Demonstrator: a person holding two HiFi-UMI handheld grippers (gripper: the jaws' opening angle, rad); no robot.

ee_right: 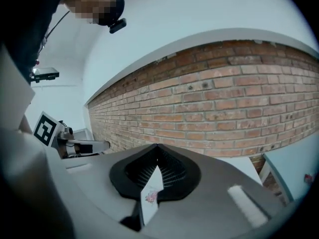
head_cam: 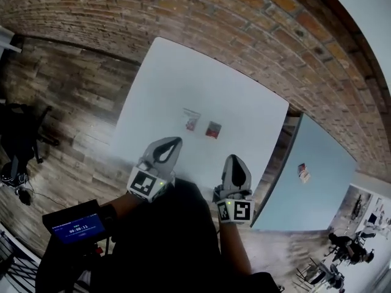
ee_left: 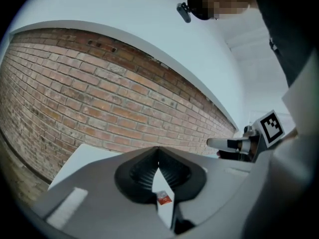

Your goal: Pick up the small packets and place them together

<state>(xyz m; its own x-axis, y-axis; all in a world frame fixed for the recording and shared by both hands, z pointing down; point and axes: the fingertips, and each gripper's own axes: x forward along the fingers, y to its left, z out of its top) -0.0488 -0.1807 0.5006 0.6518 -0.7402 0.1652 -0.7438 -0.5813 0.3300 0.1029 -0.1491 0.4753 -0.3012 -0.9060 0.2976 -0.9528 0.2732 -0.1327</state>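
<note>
Smooth matt table (head_cam: 183, 78), rough brick wall (head_cam: 214, 11)

Red brick wall (head_cam: 214, 11) across the top, wood floor (head_cam: 67, 90) and black chair (head_cam: 18, 133) at left, blue table (head_cam: 317, 182) at right.

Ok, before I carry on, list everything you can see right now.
packets: two, left one whitish, right one red, lying apart near the middle of the white table
third packet: one, red and white, on the blue table
white table: one, white, straight ahead
blue table: one, pale blue, to the right
brick wall: one, red-brown, behind both tables
floor: wood, brown, left of the white table
office chair: one, black, far left
small screen: one, black with blue display, lower left
left gripper: grey, over the table's near edge, jaws shut, empty
right gripper: grey, beside it, jaws shut, empty
</note>
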